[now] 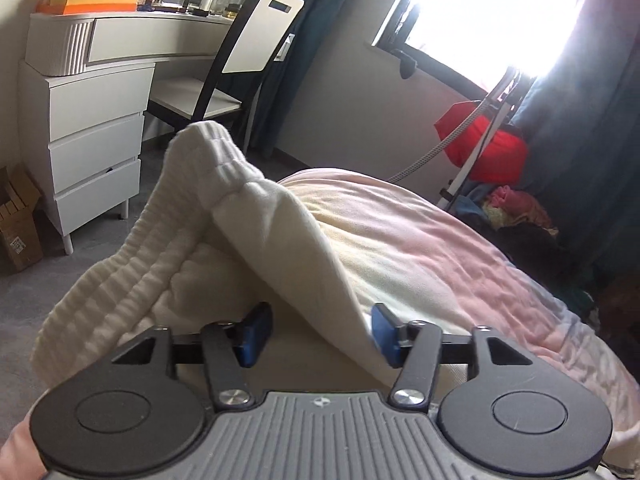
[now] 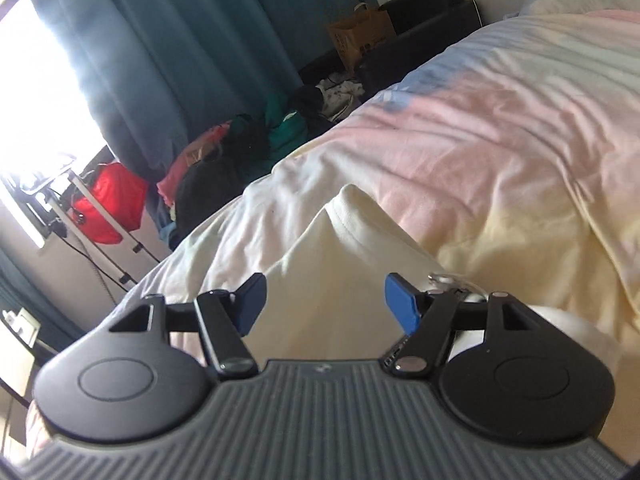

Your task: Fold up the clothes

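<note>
Left wrist view shows my left gripper [image 1: 320, 334] spread wide, holding nothing, with the cream ribbed garment [image 1: 192, 232] humped up just ahead on the pink-and-yellow bed cover [image 1: 460, 248]. My right gripper [image 2: 324, 306] is equally wide apart, over a cream fold [image 2: 352, 240] of fabric.

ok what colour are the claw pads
Blue pads, on black arms; clearest in the left wrist view.

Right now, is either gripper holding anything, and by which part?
Nothing is held. The left gripper is open, the cream garment draped between its fingers, unclamped. The right gripper is open over cream fabric on the bed.
</note>
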Available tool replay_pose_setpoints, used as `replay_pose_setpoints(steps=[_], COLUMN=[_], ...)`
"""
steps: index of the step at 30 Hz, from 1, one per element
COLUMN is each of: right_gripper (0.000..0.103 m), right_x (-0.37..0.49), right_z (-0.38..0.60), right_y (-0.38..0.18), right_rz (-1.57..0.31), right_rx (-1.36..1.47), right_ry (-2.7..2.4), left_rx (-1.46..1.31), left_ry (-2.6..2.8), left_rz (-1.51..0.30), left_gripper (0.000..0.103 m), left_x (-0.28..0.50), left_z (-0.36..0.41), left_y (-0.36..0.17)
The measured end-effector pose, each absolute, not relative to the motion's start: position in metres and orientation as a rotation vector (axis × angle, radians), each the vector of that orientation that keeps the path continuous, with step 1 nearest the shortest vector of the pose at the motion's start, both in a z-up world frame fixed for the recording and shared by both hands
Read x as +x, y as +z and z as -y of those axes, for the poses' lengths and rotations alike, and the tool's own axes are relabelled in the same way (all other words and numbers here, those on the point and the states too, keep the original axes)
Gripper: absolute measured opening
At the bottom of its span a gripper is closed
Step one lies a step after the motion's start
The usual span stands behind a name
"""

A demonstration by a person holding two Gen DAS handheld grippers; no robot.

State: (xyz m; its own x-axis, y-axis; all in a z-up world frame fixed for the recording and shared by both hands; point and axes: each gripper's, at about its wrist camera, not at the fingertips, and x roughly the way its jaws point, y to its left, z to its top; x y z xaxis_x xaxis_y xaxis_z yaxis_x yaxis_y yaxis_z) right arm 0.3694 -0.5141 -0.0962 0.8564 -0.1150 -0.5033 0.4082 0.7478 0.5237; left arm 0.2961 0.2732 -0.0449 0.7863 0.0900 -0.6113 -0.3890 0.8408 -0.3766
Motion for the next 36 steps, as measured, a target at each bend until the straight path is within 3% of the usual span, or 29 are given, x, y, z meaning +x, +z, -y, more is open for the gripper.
replay_pose_setpoints(steps=[1, 7, 15, 17, 19, 21, 23, 24, 25, 28, 36], right_gripper=[0.069, 0.069, 0.069, 0.068, 0.068, 0.063, 0.048, 0.03, 0.019, 0.013, 0.012], right_x=[0.354, 0.269, 0.253, 0.266, 0.282, 0.295, 0.301, 0.298, 0.294, 0.284, 0.238], right_z=[0.515, 0.516, 0.506, 0.504, 0.503, 0.505, 0.508, 0.509, 0.509, 0.509, 0.512], right_y=[-0.096, -0.124, -0.16, -0.16, -0.161, -0.164, -0.165, -0.161, -0.157, -0.147, -0.128], right_rz=[-0.468, -0.551, -0.605, -0.607, -0.603, -0.597, -0.579, -0.565, -0.551, -0.509, -0.431], right_rx=[0.698, 0.932, 1.093, 1.058, 0.983, 0.95, 0.958, 0.961, 0.964, 0.972, 1.028], right_ry=[-0.294, -0.231, -0.191, -0.189, -0.2, -0.23, -0.262, -0.267, -0.272, -0.285, -0.328], left_rx=[-0.531, -0.72, -1.081, -1.077, -1.018, -0.979, -0.967, -0.964, -0.961, -0.978, -0.942], left_ry=[0.272, 0.285, 0.293, 0.307, 0.335, 0.356, 0.366, 0.368, 0.371, 0.39, 0.36], left_rz=[-0.616, -0.654, -0.673, -0.656, -0.635, -0.635, -0.614, -0.602, -0.591, -0.567, -0.554], left_gripper=[0.081, 0.088, 0.082, 0.073, 0.052, 0.042, 0.028, 0.019, 0.016, 0.011, 0.01], left_x=[0.283, 0.202, 0.195, 0.203, 0.213, 0.223, 0.224, 0.226, 0.227, 0.229, 0.191], left_z=[-0.272, -0.282, -0.324, -0.329, -0.331, -0.33, -0.333, -0.334, -0.334, -0.333, -0.336], left_y=[-0.041, -0.043, -0.093, -0.096, -0.092, -0.091, -0.088, -0.085, -0.081, -0.06, -0.017])
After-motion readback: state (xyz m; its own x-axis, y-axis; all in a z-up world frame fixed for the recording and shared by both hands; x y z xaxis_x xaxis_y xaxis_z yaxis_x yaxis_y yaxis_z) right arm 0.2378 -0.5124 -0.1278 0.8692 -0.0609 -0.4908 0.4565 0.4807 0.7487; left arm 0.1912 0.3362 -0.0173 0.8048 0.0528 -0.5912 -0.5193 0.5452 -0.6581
